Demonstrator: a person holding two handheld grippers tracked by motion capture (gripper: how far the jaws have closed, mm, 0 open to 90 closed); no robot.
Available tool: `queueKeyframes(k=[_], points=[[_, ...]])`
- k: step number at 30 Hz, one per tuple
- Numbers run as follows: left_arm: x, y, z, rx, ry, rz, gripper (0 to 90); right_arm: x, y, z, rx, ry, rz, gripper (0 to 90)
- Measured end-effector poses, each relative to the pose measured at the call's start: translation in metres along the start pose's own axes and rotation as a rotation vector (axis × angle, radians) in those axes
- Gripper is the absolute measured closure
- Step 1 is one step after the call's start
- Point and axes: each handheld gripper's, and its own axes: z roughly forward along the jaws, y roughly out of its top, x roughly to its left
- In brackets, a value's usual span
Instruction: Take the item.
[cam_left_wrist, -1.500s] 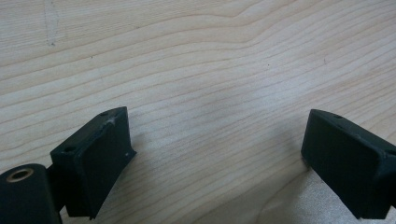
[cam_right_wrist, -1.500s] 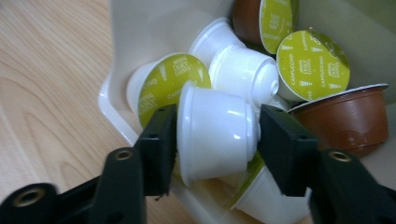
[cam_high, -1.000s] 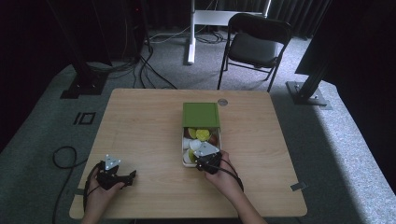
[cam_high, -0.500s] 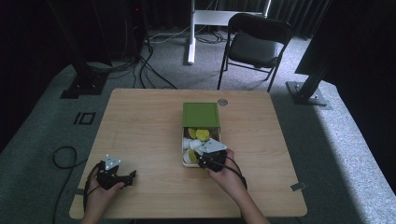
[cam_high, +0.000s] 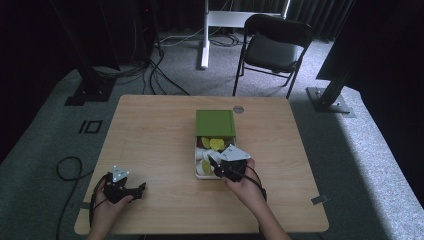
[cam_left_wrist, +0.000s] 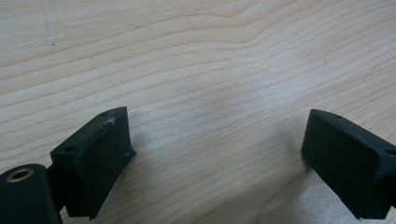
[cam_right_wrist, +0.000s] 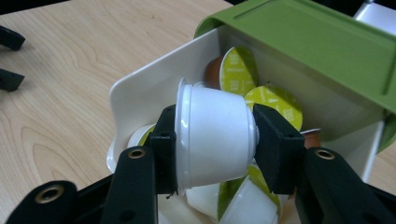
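Observation:
A white box (cam_high: 198, 150) with a green sliding lid (cam_high: 215, 123) sits mid-table, half open, and holds several coffee capsules with lime-green foil tops (cam_right_wrist: 273, 103). My right gripper (cam_high: 218, 165) hovers over the box's open near end, shut on a white capsule (cam_right_wrist: 215, 135) that lies on its side between the jaws, just above the other capsules. My left gripper (cam_high: 131, 190) rests low over the bare wood near the table's front left corner, open, with nothing between its jaws (cam_left_wrist: 215, 154).
The wooden table (cam_high: 150, 130) stands on grey carpet. A round grommet (cam_high: 238, 109) lies behind the box. A black folding chair (cam_high: 272, 47), cables and stand bases sit on the floor beyond the far edge.
My right gripper has moved slightly forward and up over the box's open end with the white capsule. The left gripper has stayed put.

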Motion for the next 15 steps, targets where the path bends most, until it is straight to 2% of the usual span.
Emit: queueKeyframes(k=[11, 15], points=[[0.0, 0.0, 0.0, 0.002, -0.001, 0.001, 9.5, -0.009, 0.01, -0.01, -0.063, -0.017, 0.013, 55.6], [0.0, 0.0, 0.0, 0.002, -0.001, -0.001, 9.5, -0.013, 0.012, -0.014, -0.089, -0.026, 0.033, 55.6]])
